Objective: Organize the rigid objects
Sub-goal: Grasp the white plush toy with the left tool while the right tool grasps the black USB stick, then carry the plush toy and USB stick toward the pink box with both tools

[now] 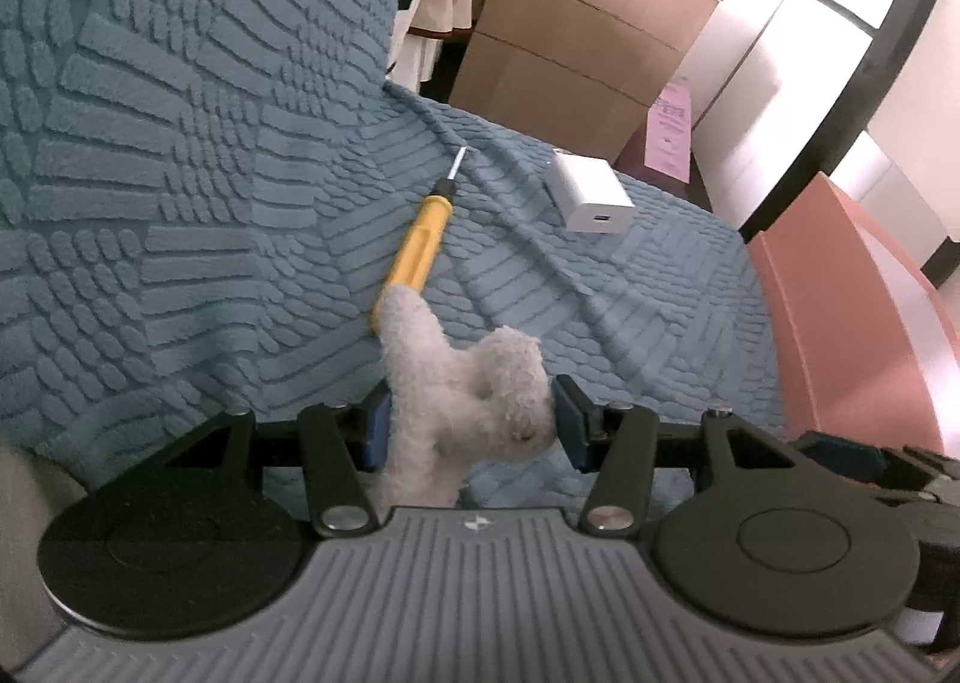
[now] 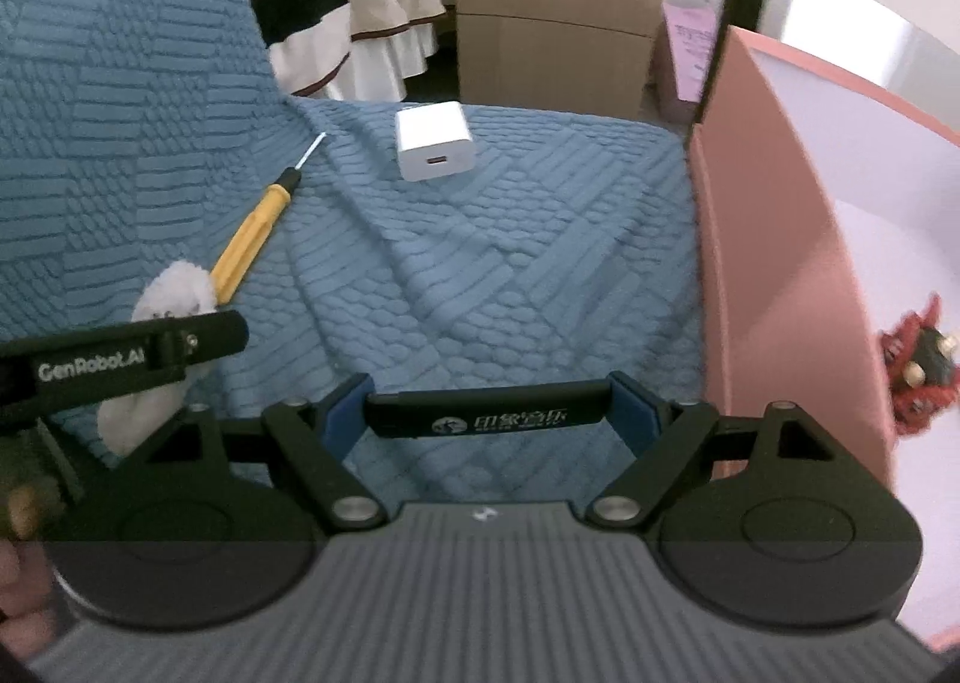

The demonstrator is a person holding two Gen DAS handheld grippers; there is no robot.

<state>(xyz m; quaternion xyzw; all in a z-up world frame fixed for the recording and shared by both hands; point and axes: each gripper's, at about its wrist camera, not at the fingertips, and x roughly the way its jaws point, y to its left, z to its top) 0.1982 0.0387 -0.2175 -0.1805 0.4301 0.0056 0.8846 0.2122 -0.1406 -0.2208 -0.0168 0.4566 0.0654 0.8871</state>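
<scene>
The left gripper (image 1: 467, 424) is closed on a grey-white plush toy (image 1: 462, 383), which is pinched between the blue pads (image 1: 573, 422); the toy's lower part is cut off behind the gripper body, and its form cannot be made out fully. The butt of the yellow screwdriver (image 1: 417, 248) is hidden behind the toy's raised limb. In the right wrist view the same toy (image 2: 174, 293) is partly masked by the left gripper's black finger.

The right gripper (image 2: 489, 413) is held clamped on a flat black bar with white print (image 2: 489, 413), gripped end to end between its pads; the print is too small to be read reliably.

The screwdriver (image 2: 252, 236) is laid diagonally on the blue textured cover (image 2: 480, 275), tip toward the fold where the cover rises. A white charger block (image 2: 433, 149) is set well apart from it, near the far edge of the cover. Bare cover is left between the two grippers and the charger.

A pink-walled box (image 2: 780, 239) is stood against the cover's right edge. A red and black figure (image 2: 918, 368) is seen on its pale floor, partly cut off by the wall. A wooden drawer unit (image 1: 576, 35) and striped bedding (image 2: 336, 5) are noted beyond.
</scene>
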